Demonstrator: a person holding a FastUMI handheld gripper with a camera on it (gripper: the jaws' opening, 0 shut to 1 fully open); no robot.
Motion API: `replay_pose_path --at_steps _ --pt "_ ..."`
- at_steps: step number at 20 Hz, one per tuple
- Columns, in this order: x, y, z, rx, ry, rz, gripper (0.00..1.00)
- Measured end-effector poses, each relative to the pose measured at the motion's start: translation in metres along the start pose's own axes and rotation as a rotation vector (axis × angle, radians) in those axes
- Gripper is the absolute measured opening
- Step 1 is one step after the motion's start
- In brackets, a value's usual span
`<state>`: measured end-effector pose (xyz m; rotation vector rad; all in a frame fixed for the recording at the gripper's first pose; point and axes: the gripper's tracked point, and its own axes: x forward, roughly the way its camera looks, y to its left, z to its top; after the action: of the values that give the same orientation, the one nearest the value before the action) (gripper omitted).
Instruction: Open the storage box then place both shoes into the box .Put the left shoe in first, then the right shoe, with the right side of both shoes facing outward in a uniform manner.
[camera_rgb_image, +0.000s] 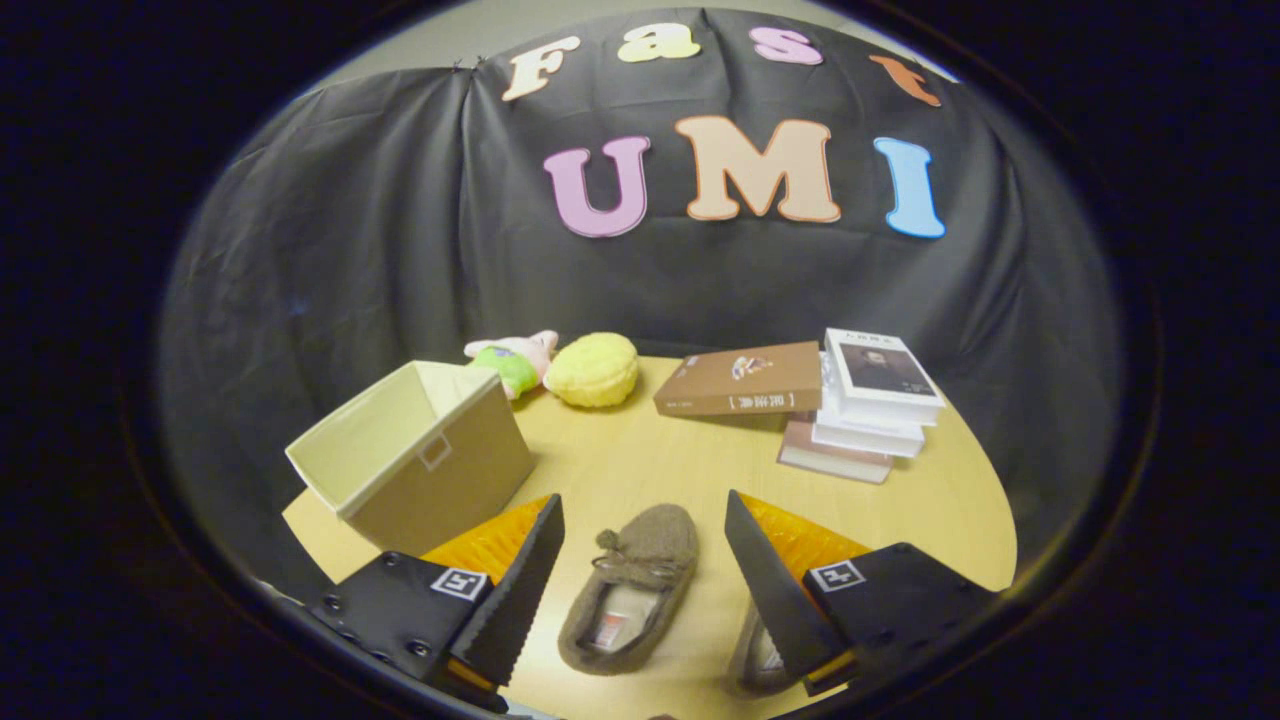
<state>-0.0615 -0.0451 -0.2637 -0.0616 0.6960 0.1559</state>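
On the wooden table (620, 470) the gripper (645, 520) hovers spread wide, gripping nothing; one brown shoe (632, 590) lies between its fingers, a second shoe (757, 662) partly hidden behind the right finger; the open storage box (420, 455) stands tilted beyond the left finger.

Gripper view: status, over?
Gripper open, jaws straddling one brown shoe. Second shoe partly behind a finger. Storage box open-topped beyond, holding no shoes. Nothing blocking.
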Motion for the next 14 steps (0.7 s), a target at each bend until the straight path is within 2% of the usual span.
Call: replay_pose_path --at_steps 7,14 --pt "0.027 -0.007 -0.060 0.064 0.168 0.061 1.00" --pt "0.050 -0.012 -0.127 0.035 0.392 0.057 0.99"
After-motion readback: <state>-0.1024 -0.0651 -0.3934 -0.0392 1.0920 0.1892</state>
